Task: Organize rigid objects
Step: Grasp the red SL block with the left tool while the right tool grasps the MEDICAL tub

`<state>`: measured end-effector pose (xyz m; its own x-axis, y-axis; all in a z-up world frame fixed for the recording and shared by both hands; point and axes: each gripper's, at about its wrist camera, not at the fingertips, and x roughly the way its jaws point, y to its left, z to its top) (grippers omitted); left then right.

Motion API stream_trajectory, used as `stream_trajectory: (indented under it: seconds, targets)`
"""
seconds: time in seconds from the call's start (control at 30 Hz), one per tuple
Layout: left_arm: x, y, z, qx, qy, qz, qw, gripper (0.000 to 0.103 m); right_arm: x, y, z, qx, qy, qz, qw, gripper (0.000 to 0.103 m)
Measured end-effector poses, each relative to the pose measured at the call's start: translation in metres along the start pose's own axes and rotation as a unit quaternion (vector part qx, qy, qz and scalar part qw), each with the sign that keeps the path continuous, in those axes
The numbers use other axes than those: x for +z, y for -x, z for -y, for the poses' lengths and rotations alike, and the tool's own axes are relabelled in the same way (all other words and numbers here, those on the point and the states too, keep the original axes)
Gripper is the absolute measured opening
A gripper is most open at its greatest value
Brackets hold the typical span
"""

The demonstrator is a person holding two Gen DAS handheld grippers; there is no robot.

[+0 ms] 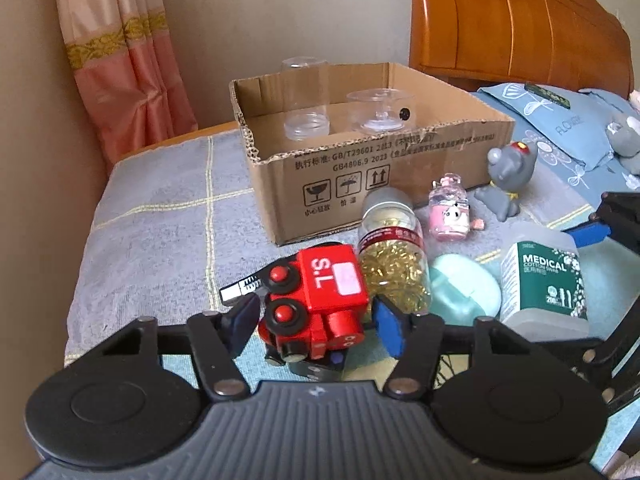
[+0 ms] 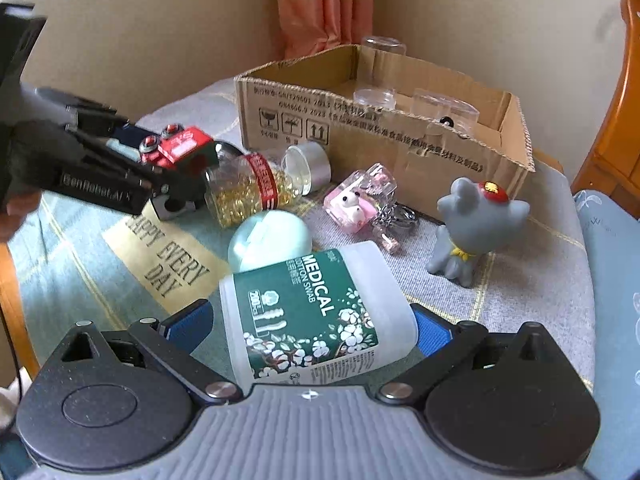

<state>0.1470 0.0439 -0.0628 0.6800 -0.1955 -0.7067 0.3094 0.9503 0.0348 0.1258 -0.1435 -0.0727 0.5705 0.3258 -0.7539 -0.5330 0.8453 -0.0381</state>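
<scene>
A red toy train [image 1: 316, 300] lies on the bed between the fingers of my left gripper [image 1: 316, 320]; the jaws are open around it with small gaps each side. My right gripper [image 2: 312, 328] is open around a white medical cotton swab tub [image 2: 316, 316], its blue pads close to both sides. The tub also shows in the left wrist view [image 1: 544, 280]. An open cardboard box [image 1: 360, 168] behind holds clear plastic jars [image 1: 306, 120]. The left gripper and train show in the right wrist view [image 2: 176, 148].
A pill bottle of yellow capsules [image 1: 394, 256], a mint round case [image 1: 466, 290], a pink keychain charm [image 1: 448, 212] and a grey toy animal [image 1: 510, 178] lie around on the blanket [image 1: 160, 220]. A wooden headboard [image 1: 520, 20] and a curtain [image 1: 120, 60] stand behind.
</scene>
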Motion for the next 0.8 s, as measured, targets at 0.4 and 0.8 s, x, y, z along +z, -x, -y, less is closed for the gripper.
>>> stream_trajectory:
  seconds: [0.4, 0.8]
  targets:
    - [-0.002, 0.012, -0.009, -0.007, 0.021, 0.007, 0.9997, 0.053, -0.001, 0.001, -0.007, -0.017, 0.023, 0.004, 1.0, 0.094]
    - [-0.019, 0.039, -0.015, 0.0, 0.03, 0.01, 0.9995, 0.052, -0.011, 0.015, -0.007, -0.026, 0.008, -0.012, 1.0, 0.09]
